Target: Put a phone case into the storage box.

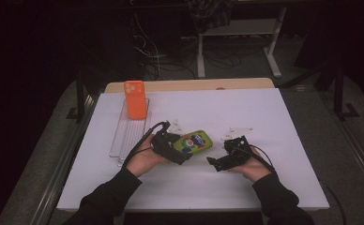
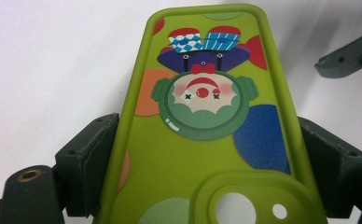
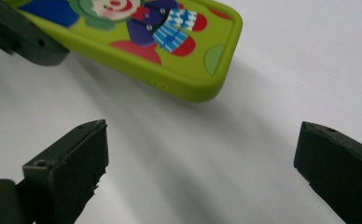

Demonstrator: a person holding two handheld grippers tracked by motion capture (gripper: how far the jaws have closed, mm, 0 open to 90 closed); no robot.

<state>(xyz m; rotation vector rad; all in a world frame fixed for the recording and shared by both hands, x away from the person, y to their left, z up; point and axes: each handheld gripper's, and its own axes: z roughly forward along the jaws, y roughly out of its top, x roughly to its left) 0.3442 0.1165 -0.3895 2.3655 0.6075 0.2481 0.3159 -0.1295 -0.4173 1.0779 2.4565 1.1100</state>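
The green phone case (image 1: 193, 141) is soft, matte silicone with rounded corners, a raised ring around its camera cut-out and a printed clown figure amid coloured circles. It lies near the middle of the white surface (image 1: 274, 117), its camera end pinched between the black jaws of the left gripper (image 1: 182, 149); in the left gripper view the case (image 2: 207, 130) fills the gap and both rubbery pads press its long edges. The person's left hand (image 1: 142, 161) comes in from the lower left, gripper angled toward the centre.

The right gripper (image 1: 210, 161) rests low just right of the case, held by the right hand (image 1: 253, 166), pointing left toward the case. Its jaws stand spread with nothing between them; in the right gripper view (image 3: 195, 154) the case's free end (image 3: 170, 51) lies just ahead, apart from both jaws.

At the left rear, a clear ribbed plastic tray (image 1: 124, 140) holds an orange phone case (image 1: 135, 99) standing upright at its far end.
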